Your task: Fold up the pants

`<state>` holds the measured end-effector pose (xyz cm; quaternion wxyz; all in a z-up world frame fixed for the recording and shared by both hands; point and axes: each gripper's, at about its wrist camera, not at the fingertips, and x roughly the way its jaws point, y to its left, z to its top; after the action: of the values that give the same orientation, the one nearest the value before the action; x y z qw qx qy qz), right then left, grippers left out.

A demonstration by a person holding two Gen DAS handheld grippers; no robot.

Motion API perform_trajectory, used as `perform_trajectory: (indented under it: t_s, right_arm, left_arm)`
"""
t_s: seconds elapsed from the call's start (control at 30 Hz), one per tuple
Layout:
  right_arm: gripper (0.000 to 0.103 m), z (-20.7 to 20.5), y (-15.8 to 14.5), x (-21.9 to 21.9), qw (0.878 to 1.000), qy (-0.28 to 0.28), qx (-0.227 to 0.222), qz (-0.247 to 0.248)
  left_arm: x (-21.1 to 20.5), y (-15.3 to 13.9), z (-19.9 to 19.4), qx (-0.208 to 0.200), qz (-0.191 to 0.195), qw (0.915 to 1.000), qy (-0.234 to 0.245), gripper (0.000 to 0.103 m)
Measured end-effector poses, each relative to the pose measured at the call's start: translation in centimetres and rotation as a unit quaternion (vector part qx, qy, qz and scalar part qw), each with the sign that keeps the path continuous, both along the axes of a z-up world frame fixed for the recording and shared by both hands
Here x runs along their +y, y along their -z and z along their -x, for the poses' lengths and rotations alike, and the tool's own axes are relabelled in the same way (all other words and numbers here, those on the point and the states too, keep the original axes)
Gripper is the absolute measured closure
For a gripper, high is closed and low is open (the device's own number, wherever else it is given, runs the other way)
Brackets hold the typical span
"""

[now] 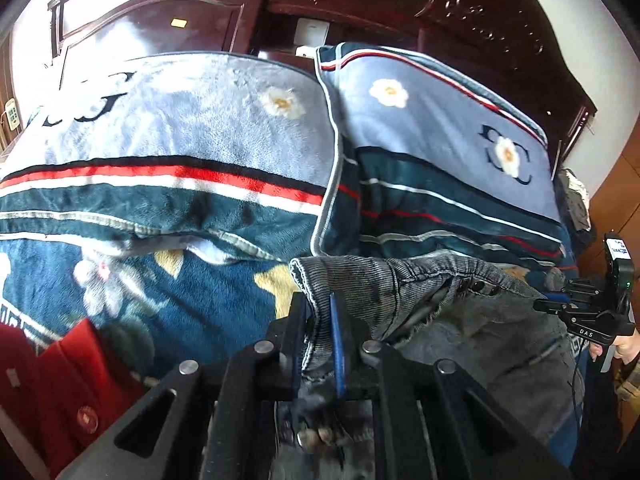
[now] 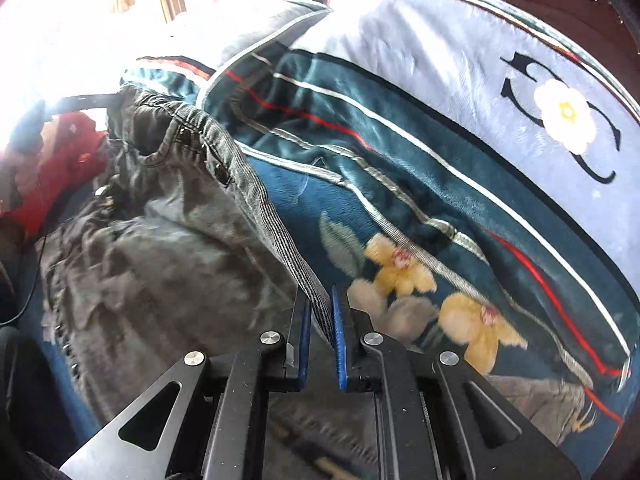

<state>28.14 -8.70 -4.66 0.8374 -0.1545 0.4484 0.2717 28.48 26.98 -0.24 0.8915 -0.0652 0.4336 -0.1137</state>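
The pants [image 1: 460, 320] lie on the bed [image 1: 140, 280] in the lower centre and right of the left wrist view, below the pillows [image 1: 440, 140] — waistband stretched left to right. The left hand-held gripper [image 1: 318, 340] pinches one waistband end; the right hand-held gripper [image 2: 318, 332] clamps the other. The legs trail toward the lower edge — so I judge the fold runs along that axis.

A home bedroom. A carved dark-wood headboard [image 1: 360, 4] rises at the back, and two plush pillows [image 1: 436, 152] in blue-grey and teal stripes with daisy motifs lean against its foot. In front of the headboard spreads a fleece floral bedspread [image 2: 400, 264]. A white wall switch [image 1: 11, 114] sits to the headboard's left.
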Motion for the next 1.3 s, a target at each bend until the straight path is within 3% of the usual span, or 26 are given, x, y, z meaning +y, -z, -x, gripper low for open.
perform_trajectory:
  t_s: [0.4,0.5,0.63,0.7,0.77,0.8,0.83,0.93,1.03,1.13,1.2,1.3]
  right_arm:
    - [0.094,10.8,-4.4,1.2,0.998,-0.051,-0.022,-0.035]
    - [0.094,13.8,-4.8,1.9,0.997,-0.067,-0.019,-0.043]
    - [0.094,17.2,-3.5,3.2,0.995,-0.082,-0.002,-0.048]
    - [0.092,17.0,-2.0,2.8,0.996,-0.044,0.020,-0.070]
    - [0.069,15.6,0.2,1.5,0.993,0.028,0.063,-0.100]
    - [0.043,15.4,0.8,0.9,0.991,0.053,0.068,-0.105]
    - [0.033,15.2,1.6,0.2,0.987,0.083,0.071,-0.118]
    - [0.033,14.7,3.0,-2.0,0.970,0.157,0.092,-0.164]
    - [0.033,13.3,3.7,-4.3,0.943,0.231,0.120,-0.207]
    - [0.033,11.3,3.4,-5.3,0.927,0.277,0.127,-0.220]
    - [0.033,10.1,3.3,-5.7,0.915,0.307,0.132,-0.227]
    - [0.033,8.4,3.9,-6.8,0.895,0.355,0.146,-0.229]
  left_arm:
    - [1.5,-4.9,10.8,-0.031,0.018,0.9991,0.021,0.090]
    - [1.5,-4.8,13.8,-0.031,0.014,0.9989,0.030,0.091]
    - [1.9,-2.4,17.4,-0.010,0.026,0.9992,0.029,0.095]
    - [2.2,-0.4,18.5,0.009,0.023,0.9995,0.021,0.095]
    - [2.6,1.6,19.2,0.034,0.024,0.9990,0.013,0.095]
    - [2.7,2.4,19.4,0.044,0.022,0.9988,0.009,0.095]
    - [2.8,3.1,19.7,0.052,0.021,0.9984,0.006,0.095]
    - [3.1,4.1,19.9,0.069,0.030,0.9972,0.002,0.095]
    - [3.7,4.0,19.2,0.065,0.031,0.9972,-0.018,0.094]
    - [4.7,3.8,17.5,0.071,0.058,0.9946,-0.047,0.077]
    - [4.7,4.1,16.5,0.078,0.055,0.9941,-0.053,0.033]
    - [4.1,4.9,14.9,0.088,0.035,0.9940,-0.055,0.025]
